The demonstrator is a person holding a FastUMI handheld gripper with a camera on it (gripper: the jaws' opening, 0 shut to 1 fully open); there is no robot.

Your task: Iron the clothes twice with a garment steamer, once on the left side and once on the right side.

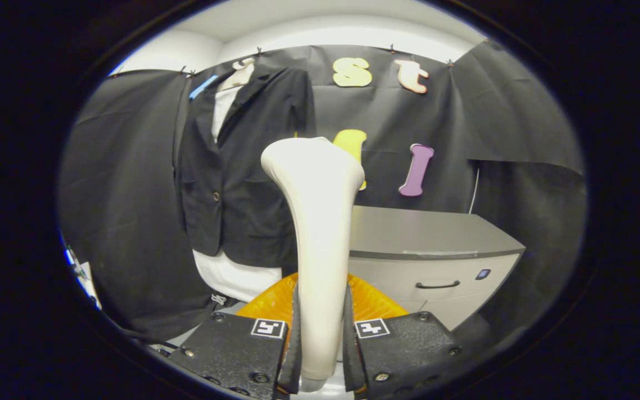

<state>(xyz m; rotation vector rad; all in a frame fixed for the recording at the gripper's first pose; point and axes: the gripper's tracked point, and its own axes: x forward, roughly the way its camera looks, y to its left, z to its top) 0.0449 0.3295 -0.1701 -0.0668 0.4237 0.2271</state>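
Black cloth is draping the booth on every side, with a pale ceiling showing above it. Nearest, the hand-held gripper (321,339) is clamping both black fingers on the handle of the garment steamer (317,233), a smooth cream plastic body that is rising upright and flaring into a broad rounded head. Just beyond the fingers, something ribbed and glossy orange (373,303) is peeking out on both sides of the handle; what it is I cannot tell. At about two o'clock from the fingers, a matte grey cabinet (431,244) with a dark drawer handle is standing. Farther off, at eleven o'clock, a dark woven blazer (242,183) is hanging over a white shirt (236,275) against the cloth wall. The steamer seems to be in hand but well apart from the clothes, so the approach is likely under way; the next move is calling for carrying the head to one side of the blazer.
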